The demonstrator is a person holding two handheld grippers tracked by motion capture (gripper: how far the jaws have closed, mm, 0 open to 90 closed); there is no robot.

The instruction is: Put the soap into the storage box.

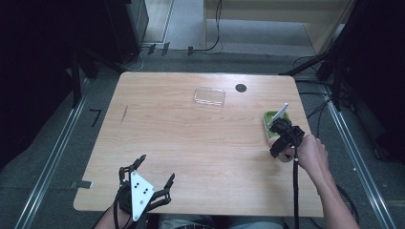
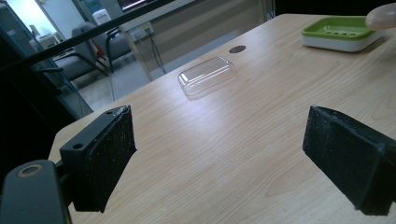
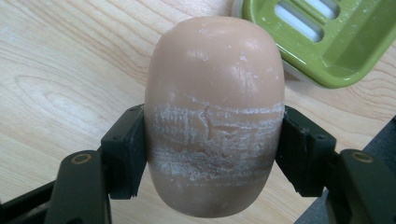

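R gripper (image 3: 212,154) clamped on soap bar (image 3: 215,112), held just beside green soap dish (image 3: 345,51) | L gripper (image 2: 224,158) slack, idle over surface (image 1: 200,143) | est: pickup done, soap not yet in dish, clear lid (image 1: 209,96) lying apart

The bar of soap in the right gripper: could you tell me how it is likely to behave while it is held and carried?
The soap looks solid and probably stiff; the right gripper clamps its sides without visibly denting it. Its smooth rounded ends suggest it could slip or rock when set down. The whitish scuffed band across its middle hints that the surface scrapes easily, so the soap dish seems its safest resting place.
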